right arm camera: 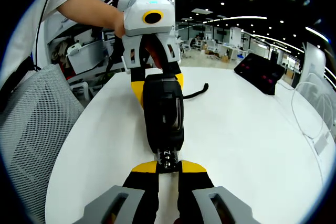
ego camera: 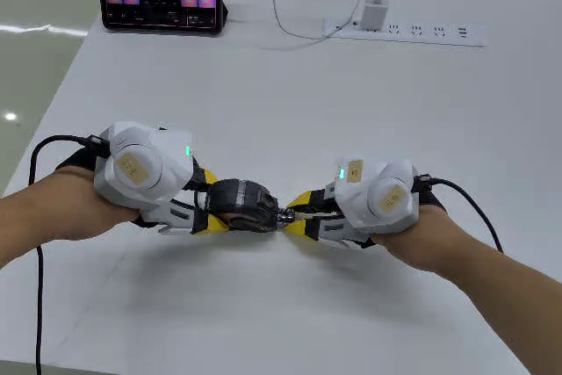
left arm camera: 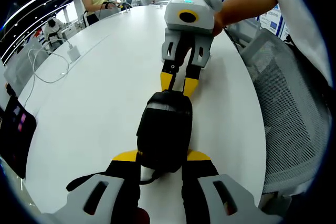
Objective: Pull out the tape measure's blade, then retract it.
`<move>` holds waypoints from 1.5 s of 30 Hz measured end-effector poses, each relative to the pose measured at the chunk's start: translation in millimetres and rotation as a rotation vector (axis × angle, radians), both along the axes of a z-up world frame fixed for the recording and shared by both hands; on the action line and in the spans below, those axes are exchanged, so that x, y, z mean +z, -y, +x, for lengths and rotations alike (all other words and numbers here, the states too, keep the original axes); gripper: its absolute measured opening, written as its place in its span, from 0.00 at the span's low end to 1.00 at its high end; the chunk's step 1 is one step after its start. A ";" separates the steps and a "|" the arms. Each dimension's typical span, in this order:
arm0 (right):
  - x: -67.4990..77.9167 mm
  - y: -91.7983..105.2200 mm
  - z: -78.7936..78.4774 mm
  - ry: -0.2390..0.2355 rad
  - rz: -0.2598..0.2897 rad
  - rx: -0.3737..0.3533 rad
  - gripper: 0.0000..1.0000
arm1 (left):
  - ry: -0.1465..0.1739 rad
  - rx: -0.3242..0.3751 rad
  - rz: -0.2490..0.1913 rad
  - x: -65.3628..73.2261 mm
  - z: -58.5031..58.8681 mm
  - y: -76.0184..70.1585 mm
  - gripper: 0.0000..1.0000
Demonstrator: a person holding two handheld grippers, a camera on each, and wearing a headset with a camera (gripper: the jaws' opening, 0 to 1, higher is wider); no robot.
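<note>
Tape measure [ego camera: 244, 205] sits between my two grippers at the near middle of the white table [ego camera: 290, 94], low over the surface. I can't tell whether it rests on the table or hangs just clear.

The left gripper [ego camera: 213, 202] grasps the black case from the left. In the left gripper view its yellow tips clamp the case's two flat sides at the near end [left arm camera: 161, 157], and the rest of the case [left arm camera: 164, 129] stretches away ahead of the jaws.

The right gripper [ego camera: 297, 214] comes in from the right with its jaws clenched on the blade hook [ego camera: 285, 214]. In the right gripper view the tips [right arm camera: 168, 167] are pinched together just beside the case mouth. The hook [right arm camera: 167, 157] and a short stub of blade show between the tips and the case [right arm camera: 164, 111].

The case's long axis runs left to right across the table, in line with both grippers. Its mouth points right, toward the right gripper [left arm camera: 178, 83]. Its back end points left, into the left gripper [right arm camera: 157, 85], where a black strap [right arm camera: 197, 92] trails off along the table.
</note>
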State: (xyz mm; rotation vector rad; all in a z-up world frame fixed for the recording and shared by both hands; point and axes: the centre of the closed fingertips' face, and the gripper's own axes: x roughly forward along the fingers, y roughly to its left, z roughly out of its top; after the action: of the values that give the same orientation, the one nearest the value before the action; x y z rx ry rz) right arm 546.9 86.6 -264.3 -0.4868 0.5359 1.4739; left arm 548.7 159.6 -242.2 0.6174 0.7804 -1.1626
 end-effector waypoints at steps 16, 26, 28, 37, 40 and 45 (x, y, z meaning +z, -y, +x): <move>-0.1 15.0 -2.3 -0.001 -0.023 -0.010 0.09 | 0.001 -0.006 0.005 0.4 -1.0 0.7 0.25; -1.7 30.7 -2.5 0.005 -0.042 -0.022 0.08 | -0.002 -0.009 0.010 -0.2 -0.3 1.2 0.25; -2.5 33.3 -2.0 0.004 -0.047 -0.023 0.08 | -0.001 -0.009 0.009 -0.4 -0.2 1.2 0.25; -2.6 43.0 -2.1 0.007 -0.064 -0.027 0.08 | -0.002 -0.011 0.012 -1.4 0.8 0.7 0.25; -1.9 46.4 -2.1 0.010 -0.070 -0.026 0.08 | -0.001 -0.012 0.012 -1.3 0.7 0.5 0.25; -0.9 52.4 -1.7 0.011 -0.078 -0.029 0.08 | -0.003 -0.012 0.012 -1.4 0.4 0.3 0.25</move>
State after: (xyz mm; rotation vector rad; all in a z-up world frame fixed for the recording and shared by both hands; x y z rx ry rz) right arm 545.2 34.2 -265.3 -0.5459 0.5908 1.4258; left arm 549.1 159.2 -243.6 0.6315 0.7881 -1.1707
